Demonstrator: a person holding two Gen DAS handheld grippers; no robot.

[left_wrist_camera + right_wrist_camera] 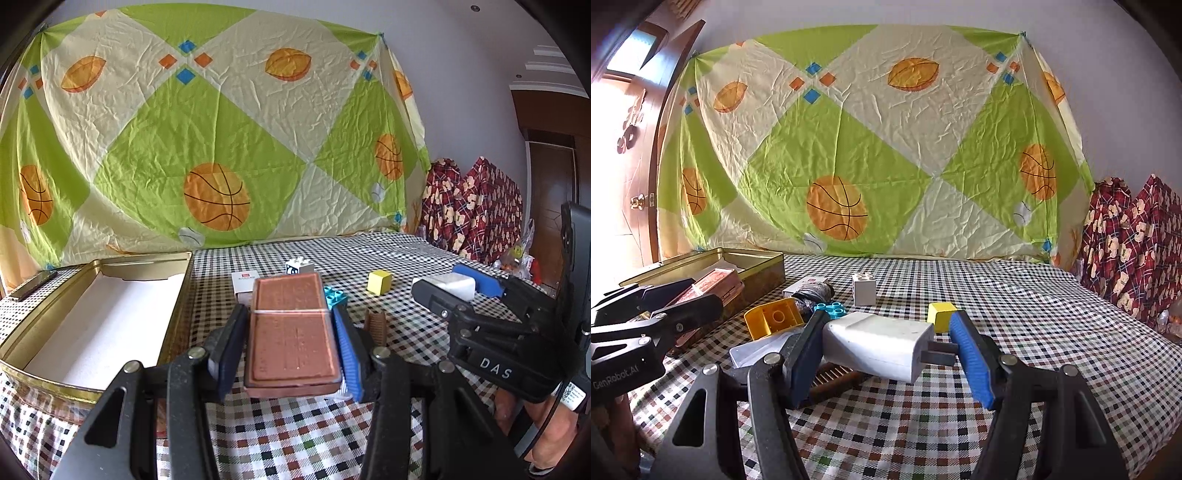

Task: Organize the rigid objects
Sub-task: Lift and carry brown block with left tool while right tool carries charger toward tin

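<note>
My left gripper (291,325) is shut on a flat brown case (291,332) and holds it above the checked table, just right of the open gold tin box (173,295). The left gripper and case also show in the right wrist view (713,291) beside the tin (761,273). My right gripper (886,332) is shut on a white plug charger (879,345), its prongs touching the blue finger. It shows in the left wrist view (458,284) to the right.
On the table lie a yellow cube (940,315), a white block (864,290), a teal brick (831,309), a yellow brick on its side (774,321), a brown comb (831,384) and a white box (243,282). A phone (33,286) lies left of the tin.
</note>
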